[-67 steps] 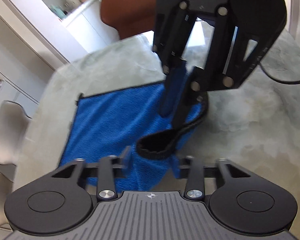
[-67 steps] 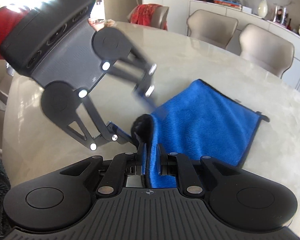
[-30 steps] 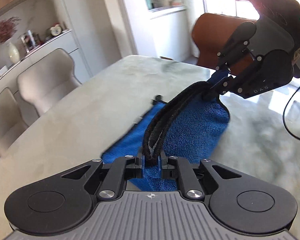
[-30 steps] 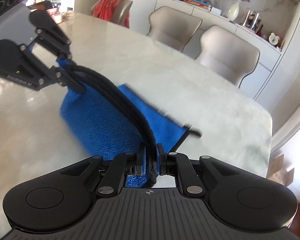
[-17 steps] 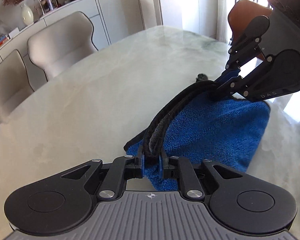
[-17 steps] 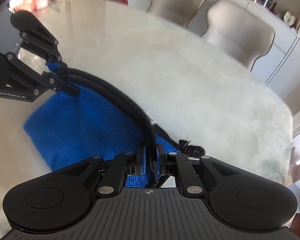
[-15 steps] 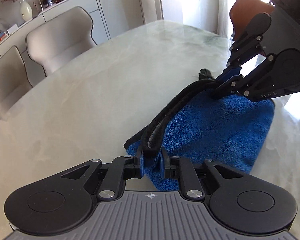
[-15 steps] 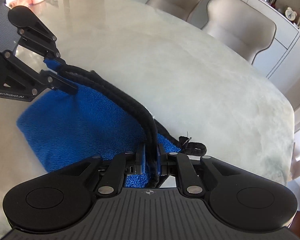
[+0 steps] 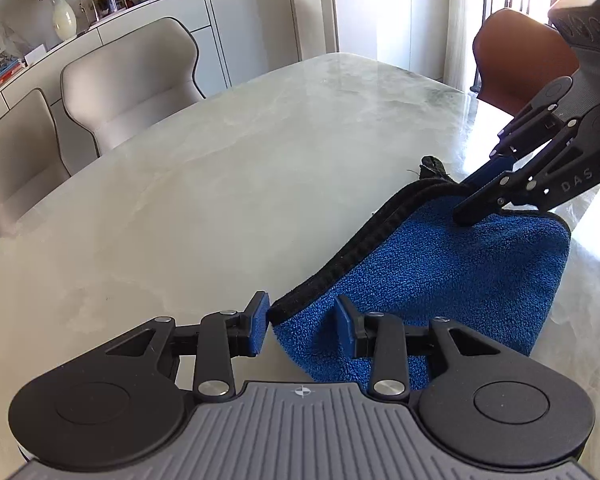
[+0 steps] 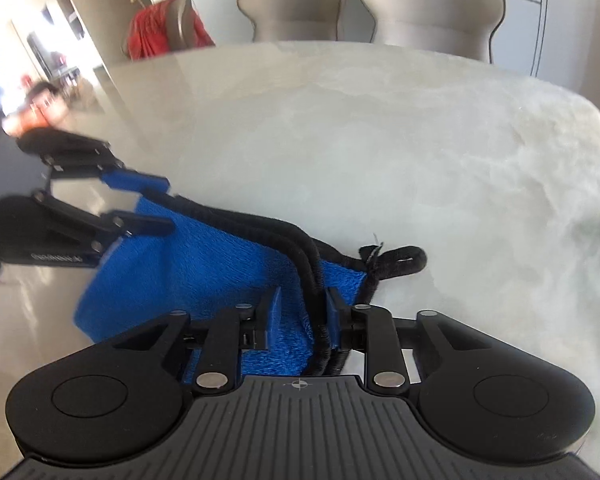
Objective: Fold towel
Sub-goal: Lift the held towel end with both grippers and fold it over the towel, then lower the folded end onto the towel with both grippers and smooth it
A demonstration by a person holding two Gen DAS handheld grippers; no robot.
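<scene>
Left wrist view: the left gripper [image 9: 302, 322] sits low over the marble table [image 9: 228, 168], jaws apart, with the corner of the blue towel [image 9: 440, 276] between the pads but not pinched.
Towel: folded over on itself, lying on the table, black-trimmed edges stacked along the far side, hanging loop [image 10: 400, 264] sticking out at one corner.
Right gripper [image 10: 302, 314]: jaws apart too, the doubled black trim [image 10: 300, 252] runs between the fingers, resting against the right pad.
Right wrist view: a bit blurry, the left gripper [image 10: 156, 204] shows at the towel's other end, fingers spread either side of the edge.
Background: beige chairs [image 9: 132, 92] behind the table, brown chair [image 9: 516, 56] on the right.
</scene>
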